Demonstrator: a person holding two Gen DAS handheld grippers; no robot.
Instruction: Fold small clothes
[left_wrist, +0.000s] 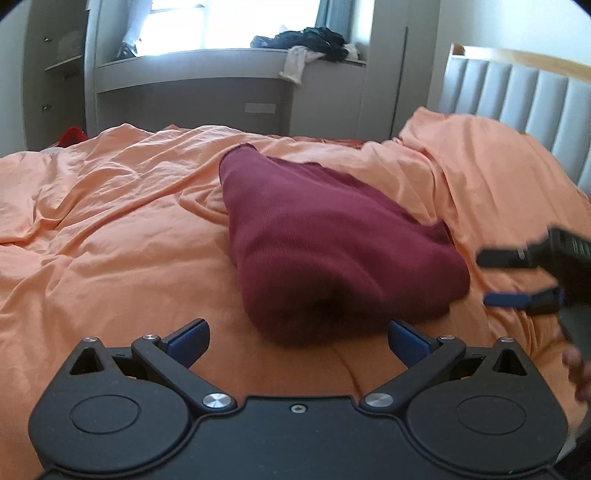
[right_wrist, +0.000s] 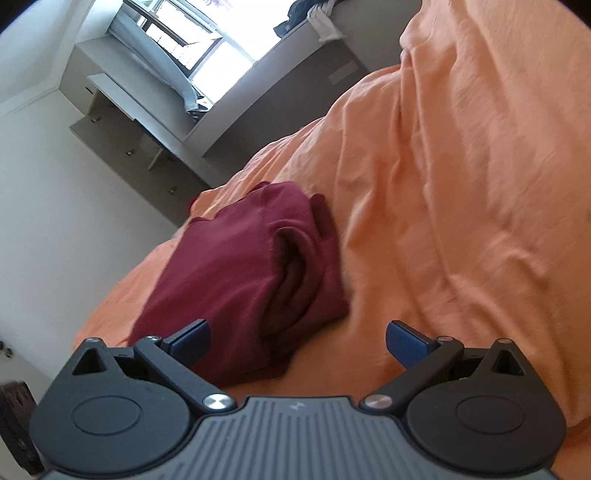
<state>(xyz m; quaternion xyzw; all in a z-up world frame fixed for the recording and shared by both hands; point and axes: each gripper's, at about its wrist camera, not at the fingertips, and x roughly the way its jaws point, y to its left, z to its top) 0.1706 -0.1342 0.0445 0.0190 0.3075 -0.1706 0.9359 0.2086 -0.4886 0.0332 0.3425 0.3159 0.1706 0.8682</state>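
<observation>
A dark red knitted garment (left_wrist: 332, 251) lies folded in a thick bundle on the orange bed sheet (left_wrist: 110, 229). My left gripper (left_wrist: 297, 341) is open and empty, just in front of the bundle's near edge. My right gripper (left_wrist: 495, 278) shows at the right of the left wrist view, open, beside the bundle's right side. In the right wrist view the right gripper (right_wrist: 297, 341) is open and empty, with the garment (right_wrist: 240, 273) just ahead of its left finger, folds facing me.
A grey padded headboard (left_wrist: 524, 99) stands at the back right with the orange sheet bunched against it. A grey window ledge (left_wrist: 207, 70) holds a pile of dark and white clothes (left_wrist: 314, 40). A red item (left_wrist: 72, 134) lies beyond the bed's far left.
</observation>
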